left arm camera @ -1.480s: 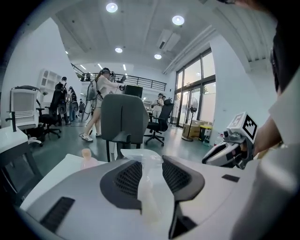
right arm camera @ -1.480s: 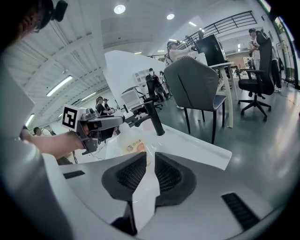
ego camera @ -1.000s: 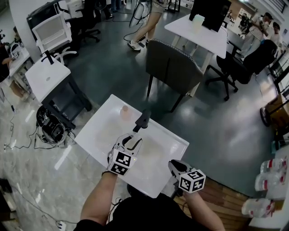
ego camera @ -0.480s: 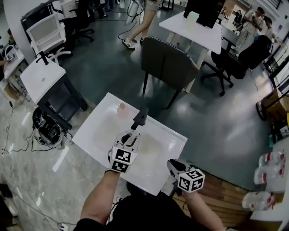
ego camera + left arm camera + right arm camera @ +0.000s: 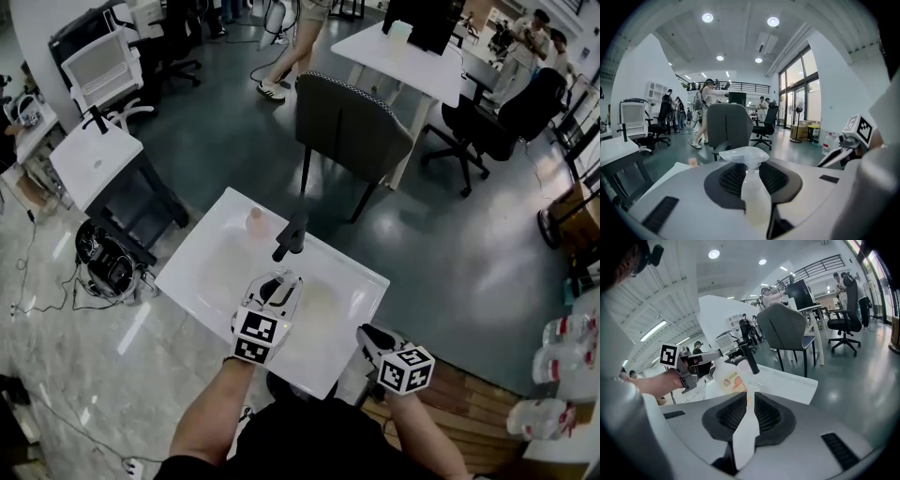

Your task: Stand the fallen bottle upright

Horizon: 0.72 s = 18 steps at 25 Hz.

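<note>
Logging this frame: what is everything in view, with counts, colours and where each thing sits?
spray bottle: one, clear with an orange label, over the near table
cup: one, pinkish, far side of the near table
near table: one, white, in front of the person
chair: one, grey, behind the near table
far table: one, white, beyond the chair
office chair: one, black, right of the far table
side table: one, white, left
water jugs: three, clear, right edge
left gripper: one, jaws just closed on the spray bottle
right gripper: one, jaws just closing, slightly apart, nothing between them
</note>
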{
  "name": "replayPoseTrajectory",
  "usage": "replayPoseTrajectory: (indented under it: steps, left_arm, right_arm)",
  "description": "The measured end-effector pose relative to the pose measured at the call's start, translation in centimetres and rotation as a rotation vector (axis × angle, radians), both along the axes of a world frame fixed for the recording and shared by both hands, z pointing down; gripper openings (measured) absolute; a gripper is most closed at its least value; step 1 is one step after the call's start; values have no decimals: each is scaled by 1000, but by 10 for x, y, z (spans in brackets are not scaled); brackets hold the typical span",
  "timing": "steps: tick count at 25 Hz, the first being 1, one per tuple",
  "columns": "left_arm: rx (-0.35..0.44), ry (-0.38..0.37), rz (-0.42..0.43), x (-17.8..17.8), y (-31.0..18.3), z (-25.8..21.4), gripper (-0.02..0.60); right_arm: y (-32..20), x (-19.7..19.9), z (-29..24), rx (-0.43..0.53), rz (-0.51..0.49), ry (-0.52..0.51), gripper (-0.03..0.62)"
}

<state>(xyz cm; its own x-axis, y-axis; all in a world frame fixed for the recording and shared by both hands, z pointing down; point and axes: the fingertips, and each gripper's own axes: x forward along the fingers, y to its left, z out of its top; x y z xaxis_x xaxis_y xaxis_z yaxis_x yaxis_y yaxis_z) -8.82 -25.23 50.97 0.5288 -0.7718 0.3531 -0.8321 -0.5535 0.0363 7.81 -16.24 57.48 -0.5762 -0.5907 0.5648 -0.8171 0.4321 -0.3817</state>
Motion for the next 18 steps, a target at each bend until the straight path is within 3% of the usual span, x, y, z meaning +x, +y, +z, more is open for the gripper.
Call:
replayPoseTrajectory:
  steps: [18]
  left_arm:
    - [71, 89, 123, 147, 15, -94, 100]
  right_arm:
    - [-1, 89, -27, 71, 8, -53, 61]
